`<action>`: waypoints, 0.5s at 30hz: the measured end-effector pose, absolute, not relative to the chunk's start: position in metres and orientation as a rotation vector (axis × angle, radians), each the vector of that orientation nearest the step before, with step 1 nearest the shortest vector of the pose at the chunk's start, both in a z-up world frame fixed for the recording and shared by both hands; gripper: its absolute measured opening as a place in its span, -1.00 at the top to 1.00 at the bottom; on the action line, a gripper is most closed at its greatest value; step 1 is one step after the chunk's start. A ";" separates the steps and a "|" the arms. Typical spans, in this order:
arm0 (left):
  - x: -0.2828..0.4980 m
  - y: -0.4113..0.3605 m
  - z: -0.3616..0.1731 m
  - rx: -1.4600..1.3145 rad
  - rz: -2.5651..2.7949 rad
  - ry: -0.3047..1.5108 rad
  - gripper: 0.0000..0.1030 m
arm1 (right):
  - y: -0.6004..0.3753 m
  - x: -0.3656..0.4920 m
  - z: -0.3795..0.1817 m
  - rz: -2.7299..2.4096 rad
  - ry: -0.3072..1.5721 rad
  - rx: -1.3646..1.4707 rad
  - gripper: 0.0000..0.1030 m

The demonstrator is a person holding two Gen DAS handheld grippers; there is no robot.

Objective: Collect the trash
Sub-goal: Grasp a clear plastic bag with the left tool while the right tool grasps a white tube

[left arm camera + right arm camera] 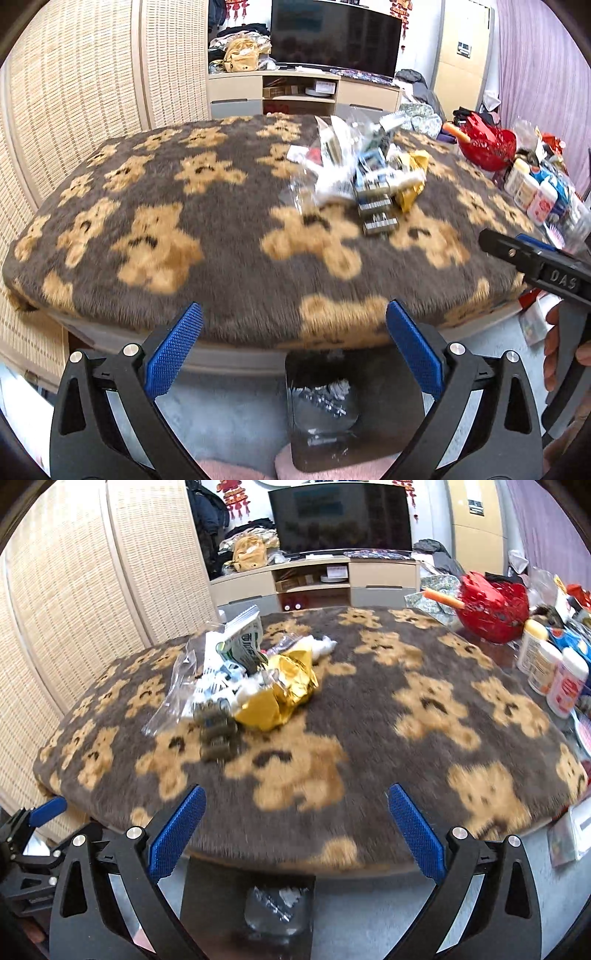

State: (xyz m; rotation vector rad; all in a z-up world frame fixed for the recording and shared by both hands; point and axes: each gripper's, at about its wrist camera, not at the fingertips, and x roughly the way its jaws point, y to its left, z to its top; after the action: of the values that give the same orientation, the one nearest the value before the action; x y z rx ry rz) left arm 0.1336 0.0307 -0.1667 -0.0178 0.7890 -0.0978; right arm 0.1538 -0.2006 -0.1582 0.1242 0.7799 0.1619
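A pile of trash [360,173] lies on the bear-patterned table cover [184,221]: clear plastic bags, white tissue, a yellow foil wrapper [284,690] and a grey blister strip [218,734]. A black bin [325,410] with some trash inside stands on the floor at the table's near edge; it also shows in the right wrist view [255,908]. My left gripper [294,341] is open and empty, above the bin and table edge. My right gripper [296,825] is open and empty, near the table edge; its body shows in the left wrist view [535,262].
A red basket [495,605] and several bottles [550,672] stand along the table's right side. Woven screens [74,110] stand to the left. A TV [336,37] on a cabinet stands behind the table. A box lies on the floor at the right [569,834].
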 end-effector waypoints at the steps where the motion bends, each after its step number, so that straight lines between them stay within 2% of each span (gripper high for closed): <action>1: 0.138 0.032 -0.166 -0.020 -0.104 0.786 -0.82 | -0.198 0.158 -0.158 0.166 0.777 0.115 -0.93; 4: 0.155 0.033 -0.164 -0.024 -0.124 0.784 -0.70 | -0.191 0.173 -0.156 0.182 0.762 0.104 -0.88; 11: 0.198 0.033 -0.161 -0.045 -0.180 0.781 -0.32 | -0.179 0.210 -0.151 0.245 0.759 0.114 -0.17; 15: 0.215 0.023 -0.160 -0.016 -0.215 0.777 -0.17 | -0.168 0.225 -0.150 0.274 0.758 0.076 0.02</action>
State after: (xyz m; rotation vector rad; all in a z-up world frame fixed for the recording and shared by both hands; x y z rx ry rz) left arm 0.2149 0.0227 -0.1599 -0.0162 0.7775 -0.2152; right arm 0.2254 -0.1681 -0.1498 0.0763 0.7581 0.2742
